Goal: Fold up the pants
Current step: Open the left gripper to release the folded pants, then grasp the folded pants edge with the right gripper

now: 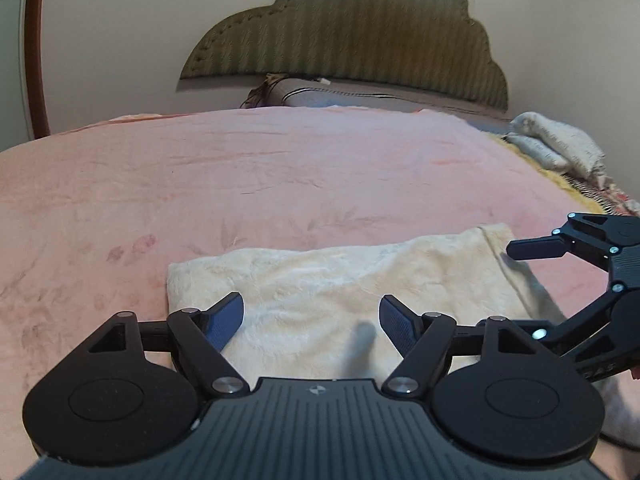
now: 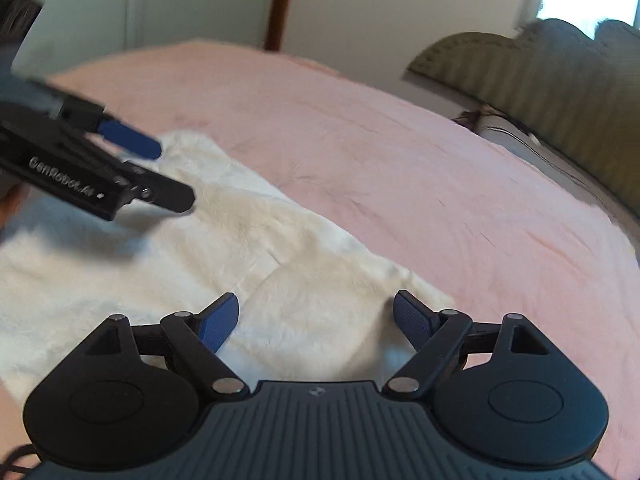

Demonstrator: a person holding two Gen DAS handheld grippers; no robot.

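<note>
A pair of cream-white, fleecy pants [image 1: 332,284] is seen lying folded into a flat, roughly rectangular pad on a pink plush blanket [image 1: 280,168] that covers the bed. The pile of the pants is soft and slightly mottled, and a straight fold line or seam is visible across the top layer in the right wrist view [image 2: 256,240]. The blanket is short-napped, with faint leaf and petal prints near the left edge of the pants.

The left gripper [image 1: 311,316] is held low over the near edge of the pants, its jaws spread wide with nothing between them; the blue ribbed pads [image 1: 228,316] are set on black linkage arms. The right gripper [image 2: 316,320] is likewise spread wide and empty, positioned above the near right part of the pants. In the left wrist view the right gripper [image 1: 560,264] is seen at the right end of the pants, its upper finger reaching over the cloth's corner. In the right wrist view, which is blurred, the left gripper [image 2: 160,172] appears at the far left above the pants.

At the far end of the bed, an olive-green, scalloped, ribbed upholstered headboard [image 1: 360,40] stands against a pale wall. A greyish pillow [image 1: 360,96] lies below it, and a crumpled white textile [image 1: 556,140] rests at the far right.
</note>
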